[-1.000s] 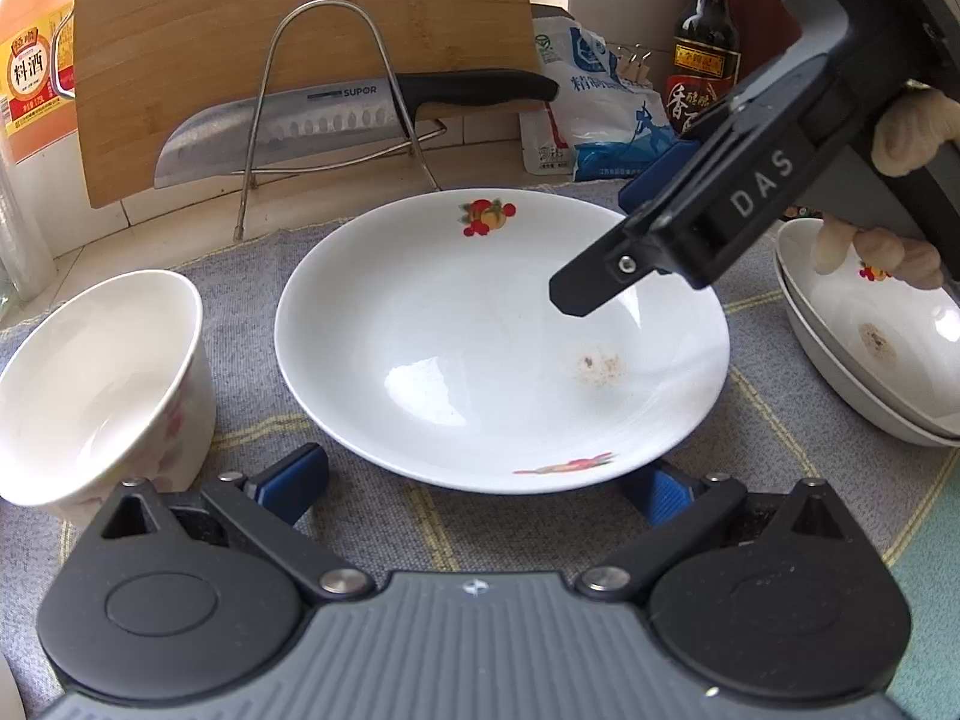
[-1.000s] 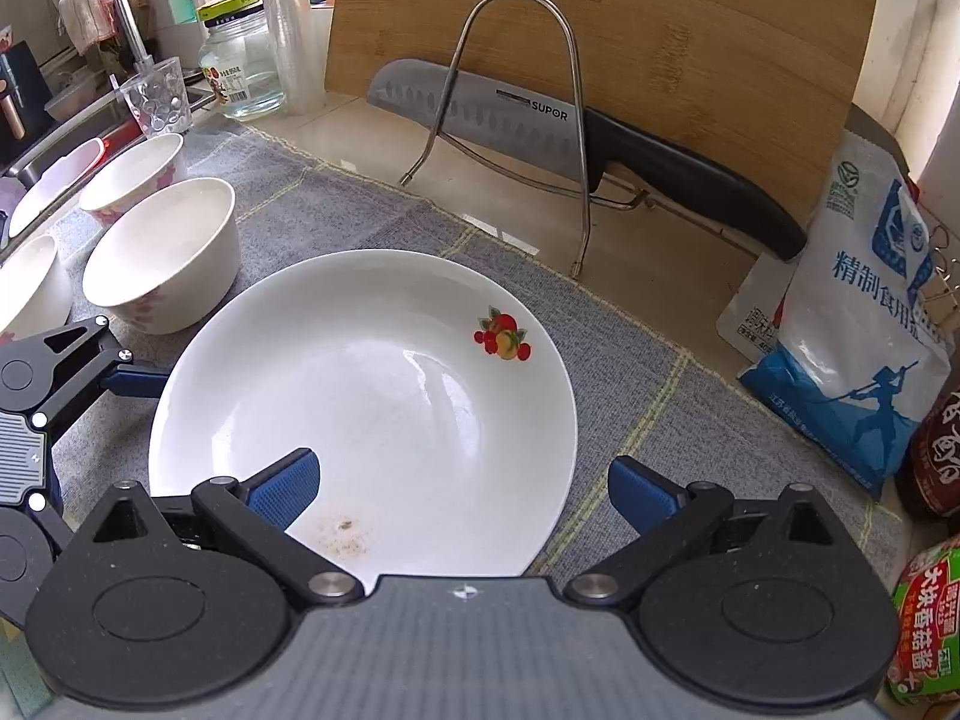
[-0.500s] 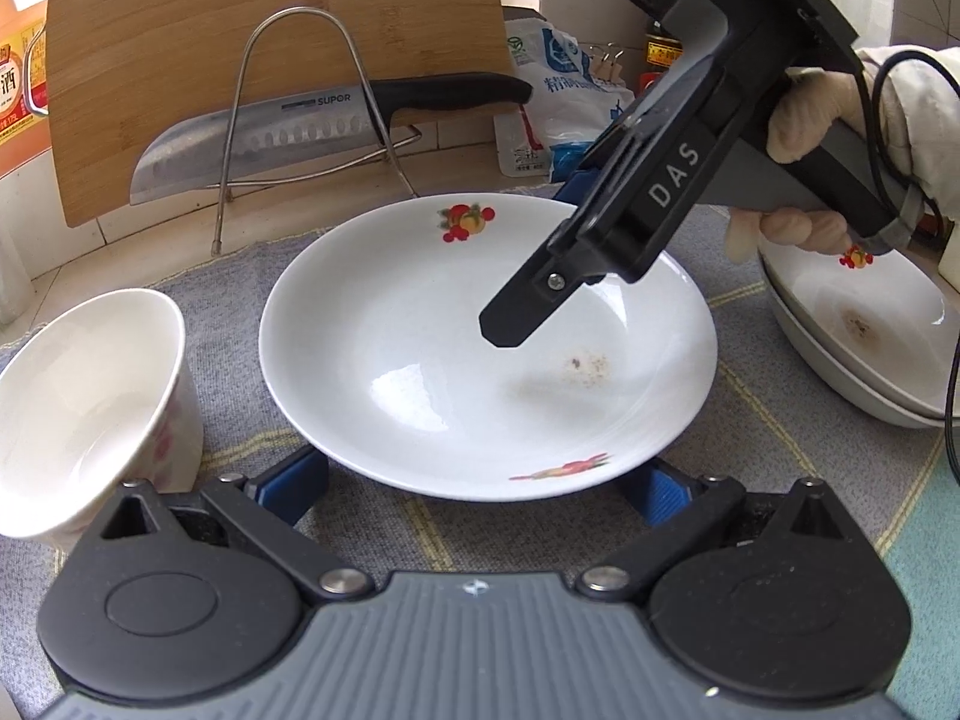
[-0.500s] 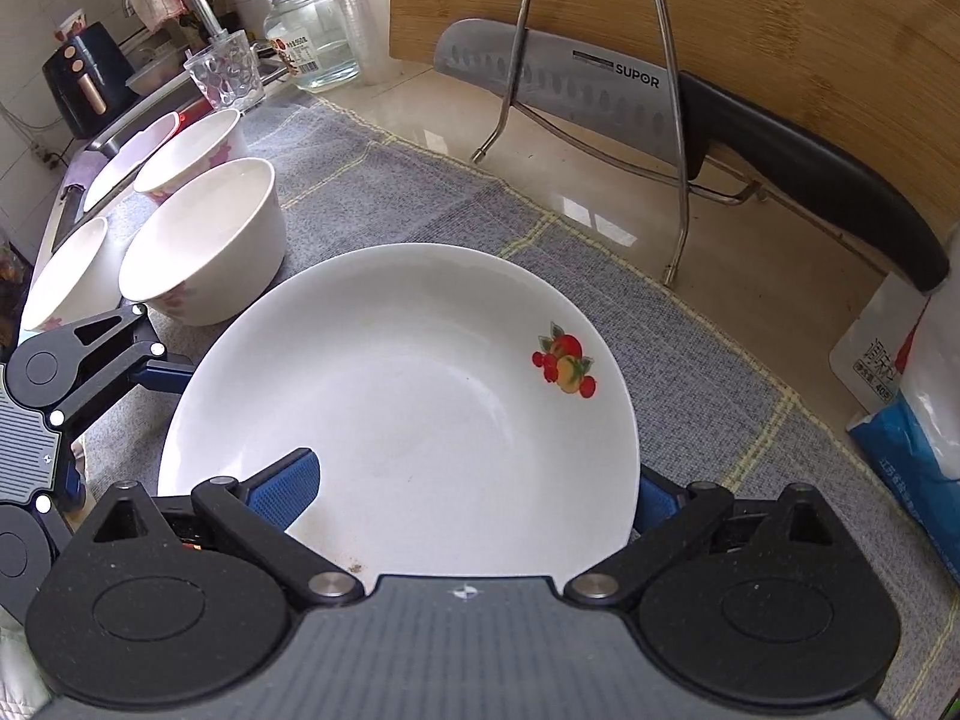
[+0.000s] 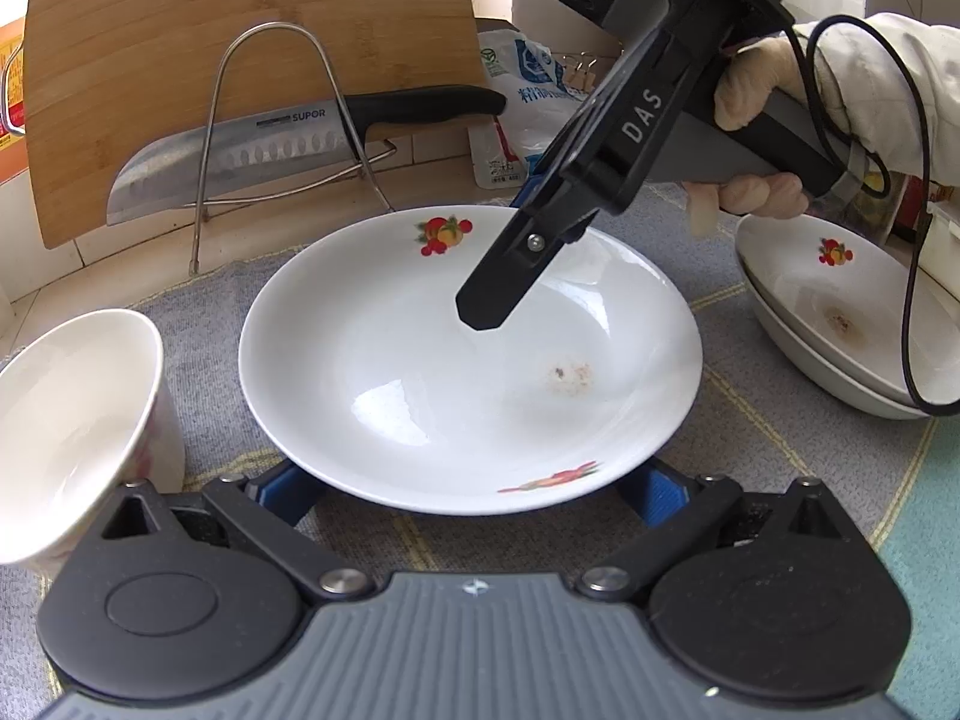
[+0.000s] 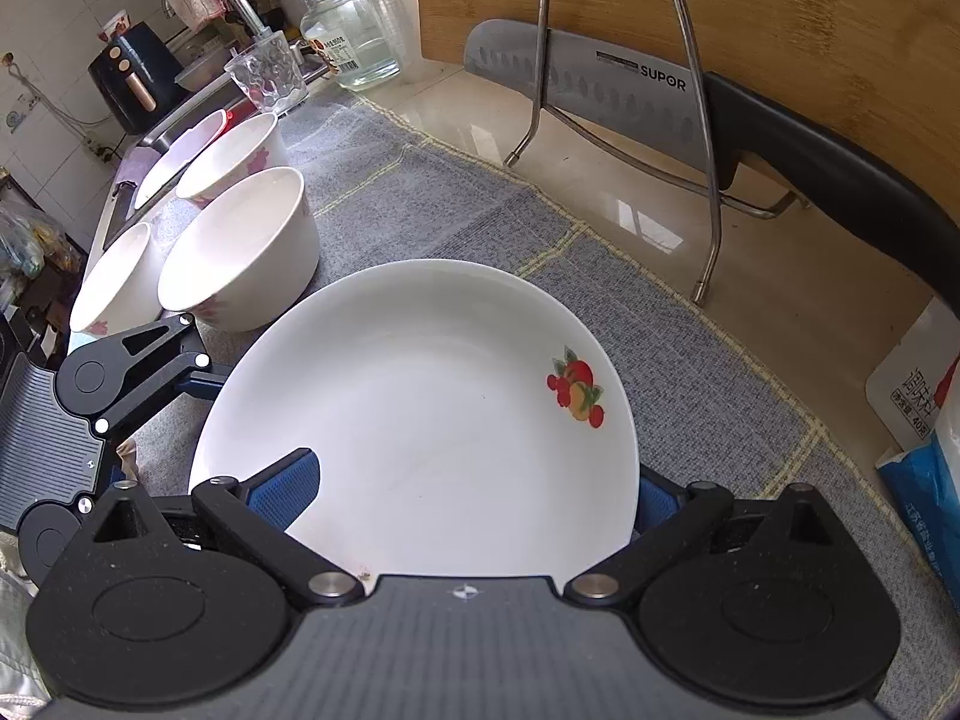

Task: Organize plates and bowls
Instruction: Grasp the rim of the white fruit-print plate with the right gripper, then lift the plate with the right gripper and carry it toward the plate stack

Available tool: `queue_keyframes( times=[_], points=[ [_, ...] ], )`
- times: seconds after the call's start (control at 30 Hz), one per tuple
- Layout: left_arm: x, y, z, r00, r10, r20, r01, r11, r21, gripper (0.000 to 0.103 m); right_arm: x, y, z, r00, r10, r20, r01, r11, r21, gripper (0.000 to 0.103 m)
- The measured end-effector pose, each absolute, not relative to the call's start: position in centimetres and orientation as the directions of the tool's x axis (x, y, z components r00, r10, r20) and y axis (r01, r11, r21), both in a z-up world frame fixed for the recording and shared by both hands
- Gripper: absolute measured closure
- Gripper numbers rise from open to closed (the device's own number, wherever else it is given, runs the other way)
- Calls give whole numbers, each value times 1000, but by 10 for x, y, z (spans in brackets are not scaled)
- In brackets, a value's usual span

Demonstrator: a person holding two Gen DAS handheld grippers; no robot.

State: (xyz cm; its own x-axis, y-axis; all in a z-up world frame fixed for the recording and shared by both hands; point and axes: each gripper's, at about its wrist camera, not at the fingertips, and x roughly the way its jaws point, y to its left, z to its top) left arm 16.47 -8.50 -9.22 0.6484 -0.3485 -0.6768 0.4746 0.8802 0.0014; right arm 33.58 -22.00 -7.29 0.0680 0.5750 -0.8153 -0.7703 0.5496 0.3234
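Plate (image 5: 432, 372) sits on the grey mat (image 5: 780, 420), white and shallow, with a fruit print near its far rim and a small brown stain on its floor. Both tools meet at it from different sides.

From the left wrist view, the left gripper (image 5: 468, 495) stands at the near rim of the plate. Its two blue fingers (image 5: 282, 489) are spread wide, one on each side, and both run under the overhanging rim, so their tips are hidden. Nothing is clamped between them.

The right gripper (image 6: 474, 489) comes in from the plate's right side, held by a gloved hand (image 5: 762, 138). In its own view one blue finger lies inside the plate, over the white floor, while the other lies outside and below the rim. The rim passes between the two fingers, which stand well apart; whether either touches the china cannot be told. In the left wrist view this tool slants down over the plate, its black tip above the middle of the dish.

A white bowl (image 5: 72, 432) stands just left of the plate, close to the left gripper. More bowls (image 6: 234, 162) line up behind it toward the sink. To the right, two stacked plates (image 5: 840, 324) rest on the mat, the top one stained. Behind the mat, a knife (image 5: 288, 144) rests in a wire rack (image 5: 270, 138) against a wooden cutting board (image 5: 240, 30).
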Motion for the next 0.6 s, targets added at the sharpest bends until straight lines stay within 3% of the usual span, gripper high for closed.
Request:
queue_keyframes(
  times=[0.6],
  points=[
    [165,-86,-89,640,-344,-687,488,873,17,3,349,-215,-70,1,577,-816,-702,582,411,0]
  ],
)
